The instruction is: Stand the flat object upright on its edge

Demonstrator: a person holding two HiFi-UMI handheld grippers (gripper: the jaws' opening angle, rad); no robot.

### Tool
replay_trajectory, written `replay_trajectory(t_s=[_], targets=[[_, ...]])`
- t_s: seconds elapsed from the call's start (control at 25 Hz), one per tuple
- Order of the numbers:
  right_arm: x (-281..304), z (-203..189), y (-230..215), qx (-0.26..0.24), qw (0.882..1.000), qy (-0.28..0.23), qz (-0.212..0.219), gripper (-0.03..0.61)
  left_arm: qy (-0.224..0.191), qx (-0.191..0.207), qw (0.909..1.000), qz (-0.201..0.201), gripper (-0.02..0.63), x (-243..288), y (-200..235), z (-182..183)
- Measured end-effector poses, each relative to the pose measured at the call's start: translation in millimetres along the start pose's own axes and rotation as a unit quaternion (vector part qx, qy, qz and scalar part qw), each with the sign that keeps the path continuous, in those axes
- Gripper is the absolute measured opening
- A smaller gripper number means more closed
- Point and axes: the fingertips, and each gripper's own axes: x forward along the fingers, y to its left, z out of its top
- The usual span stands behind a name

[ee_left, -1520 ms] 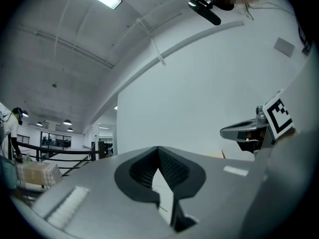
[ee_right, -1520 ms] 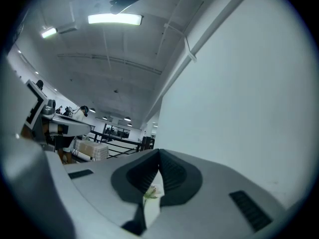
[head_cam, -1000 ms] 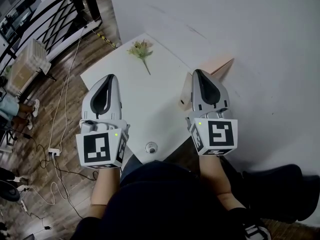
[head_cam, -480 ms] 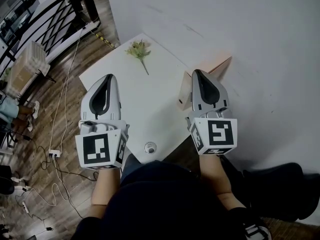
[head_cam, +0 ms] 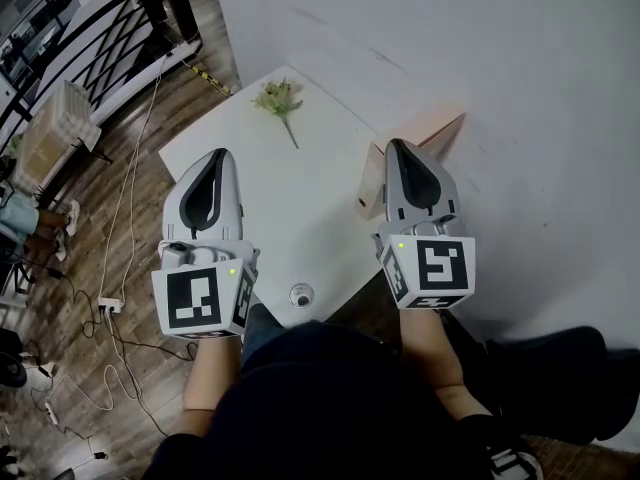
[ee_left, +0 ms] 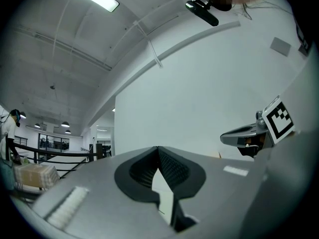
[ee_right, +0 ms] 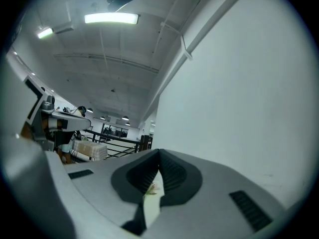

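Note:
A thin peach-coloured board (head_cam: 432, 132) lies at the table's right side, close to the white wall. My right gripper (head_cam: 396, 145) hovers over it and hides its middle, so I cannot tell whether it lies flat or leans. That gripper is shut and holds nothing; in the right gripper view its jaws (ee_right: 159, 151) meet at the tips. My left gripper (head_cam: 223, 153) hangs over the table's left part, also shut and empty. In the left gripper view its tips (ee_left: 158, 148) touch, and the right gripper (ee_left: 247, 133) shows at the side.
The white table (head_cam: 300, 198) carries a small green flower sprig (head_cam: 281, 100) at its far end and a small round object (head_cam: 302, 294) near the front edge. Cables (head_cam: 110, 308) trail over the wooden floor at left, beside a railing and stacked boxes (head_cam: 55, 128).

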Motion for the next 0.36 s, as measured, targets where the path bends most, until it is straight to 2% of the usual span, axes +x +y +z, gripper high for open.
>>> replay_trajectory(t_s=[0.36], targets=[[1.4,-3.9,-5.9,-0.001,1.0,0.004,-0.006,0.012,0.002,-0.006,1.0,-0.004,0.011,6.2,-3.1,-2.9]])
